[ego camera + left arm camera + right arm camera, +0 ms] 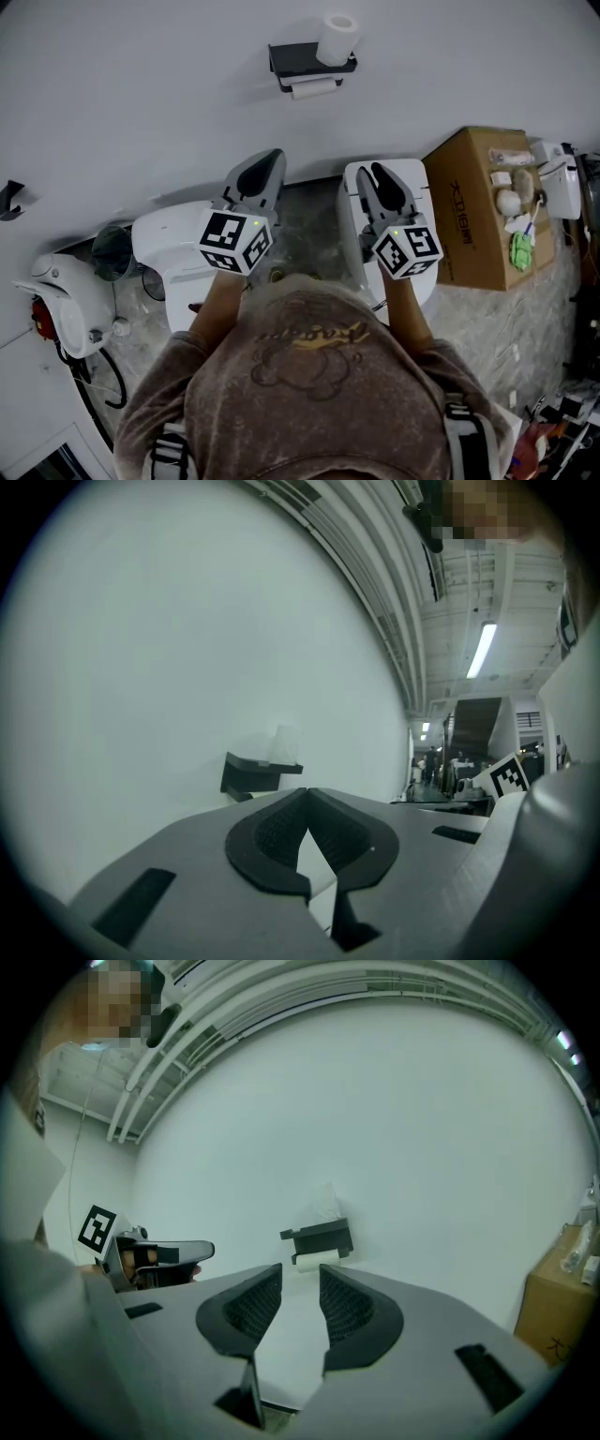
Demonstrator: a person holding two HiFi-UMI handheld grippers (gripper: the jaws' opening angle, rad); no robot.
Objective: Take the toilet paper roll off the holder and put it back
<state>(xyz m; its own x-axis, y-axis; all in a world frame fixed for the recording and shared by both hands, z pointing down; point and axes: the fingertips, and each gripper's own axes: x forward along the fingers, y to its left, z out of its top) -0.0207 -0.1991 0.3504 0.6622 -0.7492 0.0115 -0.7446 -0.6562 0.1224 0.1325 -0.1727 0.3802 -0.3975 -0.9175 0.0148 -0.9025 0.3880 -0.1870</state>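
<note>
Wall (141,94) ahead carries the black holder (312,62). The toilet paper roll (314,89) hangs beneath its shelf, axis along the wall, well beyond both grippers. My right gripper (300,1277) seems to point straighter at it, fingers slightly spread, empty. My left gripper (307,792) fingers press together on nothing.

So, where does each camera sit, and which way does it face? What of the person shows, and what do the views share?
Head view: on the person's head, steeply down toward the wall; shows shoulders, forearms, left gripper and right gripper.
Left gripper view: on the left gripper, along its shut jaws toward the wall; the right gripper's marker cube shows at right.
Right gripper view: on the right gripper, along its empty, parted jaws; the left gripper shows at left.
Shared: the black holder, toilet paper roll on top.
</note>
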